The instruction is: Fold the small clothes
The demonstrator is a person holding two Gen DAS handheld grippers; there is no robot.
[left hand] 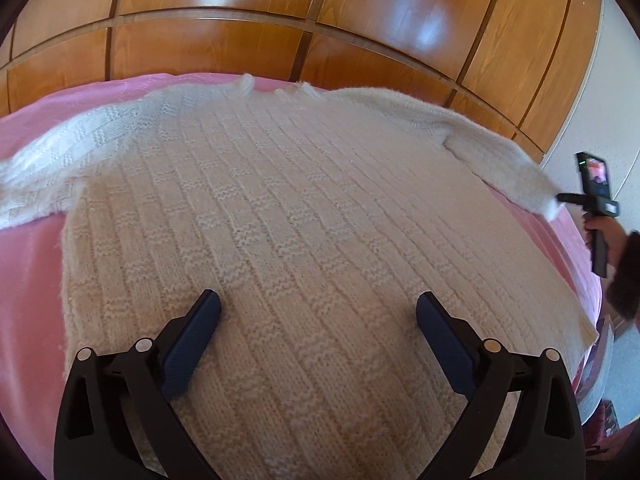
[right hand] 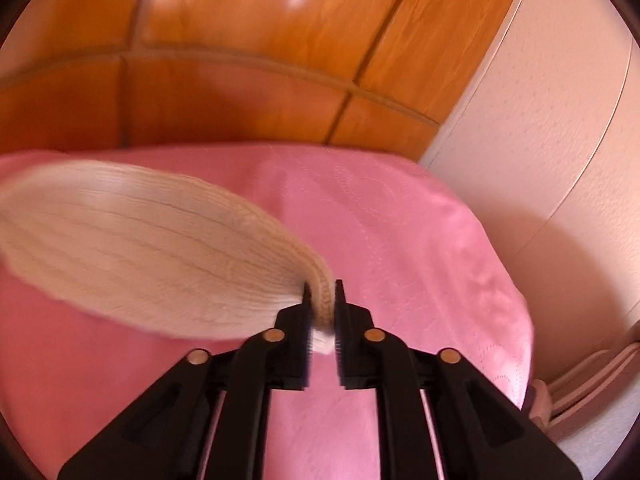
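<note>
The cream knit sweater [left hand: 304,216] was spread flat on the pink bedcover [left hand: 32,280], its right sleeve cuff [right hand: 322,304] pinched by the right gripper [right hand: 322,300] while the left gripper [left hand: 318,316] was held spread above the hem, so a sleeve fold inward was judged next.

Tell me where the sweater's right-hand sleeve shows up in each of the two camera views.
Left wrist view: the sleeve stretches along the far right edge of the pink bedcover, its cuff at the right tongs.
Right wrist view: the sleeve fills the left middle, its cuff between the right tongs.
Shared landmark: the wooden wardrobe behind the bed.
</note>
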